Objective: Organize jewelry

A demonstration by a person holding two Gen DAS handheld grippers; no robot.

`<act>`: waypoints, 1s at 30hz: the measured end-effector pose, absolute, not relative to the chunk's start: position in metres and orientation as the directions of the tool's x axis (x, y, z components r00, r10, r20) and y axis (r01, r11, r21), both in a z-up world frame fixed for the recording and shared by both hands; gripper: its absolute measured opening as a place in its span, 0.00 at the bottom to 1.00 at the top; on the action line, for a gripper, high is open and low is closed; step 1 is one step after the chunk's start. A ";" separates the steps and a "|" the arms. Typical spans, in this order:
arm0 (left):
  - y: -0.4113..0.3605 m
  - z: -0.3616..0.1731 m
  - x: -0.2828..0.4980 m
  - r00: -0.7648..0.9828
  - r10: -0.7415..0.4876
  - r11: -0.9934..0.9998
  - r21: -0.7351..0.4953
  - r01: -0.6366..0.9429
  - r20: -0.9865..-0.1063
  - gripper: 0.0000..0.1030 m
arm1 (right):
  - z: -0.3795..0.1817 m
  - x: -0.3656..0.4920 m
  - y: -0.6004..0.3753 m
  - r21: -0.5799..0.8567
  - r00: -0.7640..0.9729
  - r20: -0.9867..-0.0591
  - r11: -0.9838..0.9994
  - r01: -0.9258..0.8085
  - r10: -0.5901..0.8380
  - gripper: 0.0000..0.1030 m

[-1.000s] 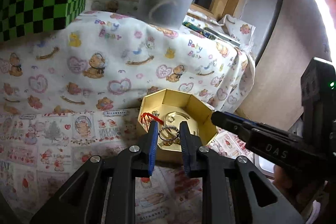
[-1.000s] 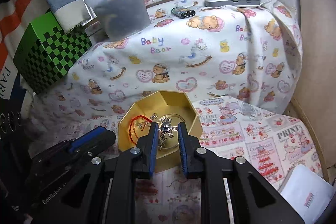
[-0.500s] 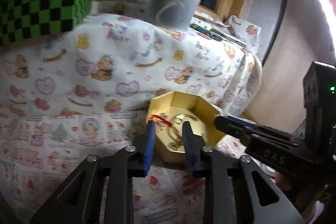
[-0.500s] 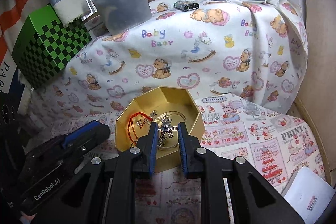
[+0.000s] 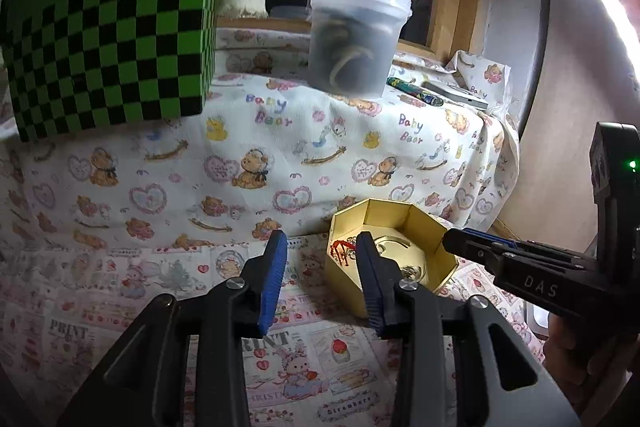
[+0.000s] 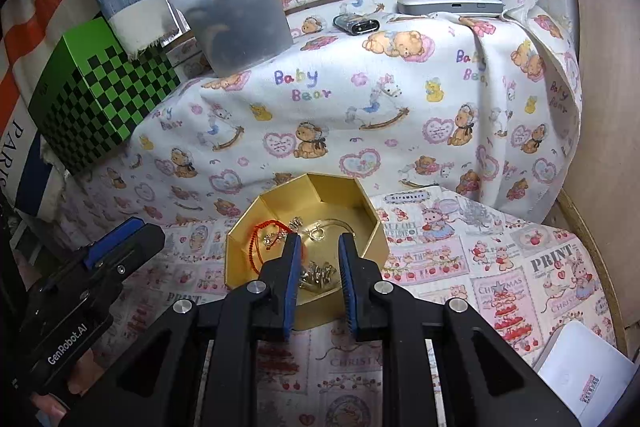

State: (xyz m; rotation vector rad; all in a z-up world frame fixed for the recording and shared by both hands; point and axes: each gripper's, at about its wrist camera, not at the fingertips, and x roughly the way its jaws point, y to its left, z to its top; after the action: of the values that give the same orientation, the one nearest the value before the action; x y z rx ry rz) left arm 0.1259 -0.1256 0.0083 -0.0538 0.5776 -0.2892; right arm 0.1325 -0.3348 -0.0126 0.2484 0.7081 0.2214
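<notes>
— Right wrist view is showing the right claw (image 6: 319, 247) hanging over the near rim of the gold octagonal box (image 6: 372, 223), jaws parted and gripping nothing. Where is the jewelry sitting?

— All of it is lying loose inside that box, which is resting on the printed cloth (image 6: 520, 267) over the surface: a red cord bracelet (image 6: 260, 239) against the left wall, a thin gold bangle (image 6: 340, 225) toward the back, and a small heap of metal pieces (image 6: 318, 273) just between the fingers.

— How is it likely handling?

— Light, I'm judging, and fiddly. The cord is looking limp, so pinching it mid-loop should be working best. The bangle is probably stiff but slick; its raised edge is looking like the place to take hold. The little heap may be tangling and coming up as a clump.

— And the left claw (image 5: 322, 241)?

— Spread wide and holding nothing, hovering beside the box's left wall, one finger in front of the box.
</notes>
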 end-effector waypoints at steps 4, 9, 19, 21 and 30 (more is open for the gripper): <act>-0.123 0.018 0.116 0.822 -0.256 0.965 -0.095 0.243 -0.509 0.37 | -0.007 0.128 -0.335 0.302 0.752 -0.593 0.945 -0.125 0.289 0.20; -0.107 0.034 0.087 0.884 -0.132 0.989 -0.004 0.145 -0.448 0.52 | 0.003 0.117 -0.327 0.291 0.772 -0.562 0.945 -0.153 0.298 0.20; -0.054 0.059 0.047 0.933 -0.048 0.999 -0.011 0.047 -0.358 0.72 | 0.022 0.088 -0.298 0.214 0.838 -0.453 0.950 -0.228 0.304 0.22; -0.046 0.059 0.043 0.938 -0.029 1.000 -0.003 0.030 -0.346 0.75 | 0.024 0.083 -0.293 0.194 0.851 -0.435 0.954 -0.230 0.294 0.27; -0.024 0.034 0.045 0.935 0.020 0.999 -0.027 -0.032 -0.355 0.94 | 0.022 0.072 -0.278 0.147 0.877 -0.386 0.958 -0.248 0.286 0.55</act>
State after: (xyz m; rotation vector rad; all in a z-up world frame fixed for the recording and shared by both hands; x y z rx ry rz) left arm 0.0454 -0.0238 0.0343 -0.0328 0.3626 0.0265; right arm 0.0716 -0.2780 0.0225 0.0944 0.4167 0.2791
